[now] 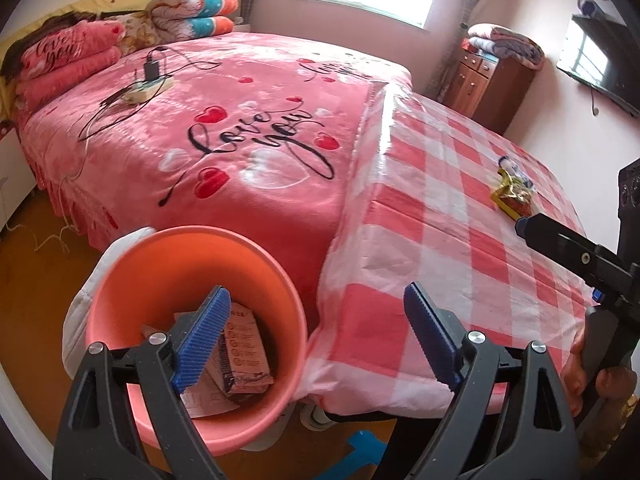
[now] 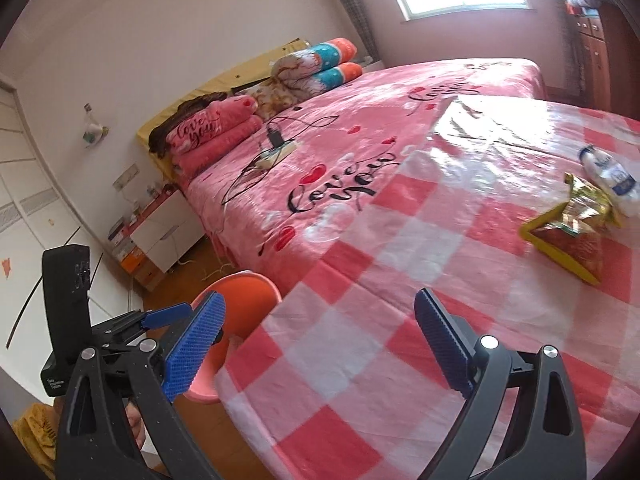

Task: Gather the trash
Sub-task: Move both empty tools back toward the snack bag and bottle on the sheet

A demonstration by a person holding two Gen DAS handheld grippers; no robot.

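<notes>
An orange-pink trash bin (image 1: 120,280) stands on the floor beside the table, with a small printed carton (image 1: 244,356) and paper inside. My left gripper (image 1: 318,340) hangs open over the bin's right rim, nothing between its blue pads. On the red-and-white checked tablecloth (image 2: 360,280) lie a yellow snack wrapper (image 2: 568,236) and a white bottle (image 2: 608,178) at the far right. My right gripper (image 2: 320,348) is open above the table's near edge, well short of the wrapper. The bin (image 2: 240,300) shows at its left, and so does the left gripper (image 2: 160,316).
A bed with a pink "Love you" blanket (image 1: 224,128) lies behind the bin and table, with a power strip and charger (image 1: 150,84) on it. A wooden cabinet (image 1: 492,80) stands at the back right. The right gripper (image 1: 560,248) reaches over the table's right side.
</notes>
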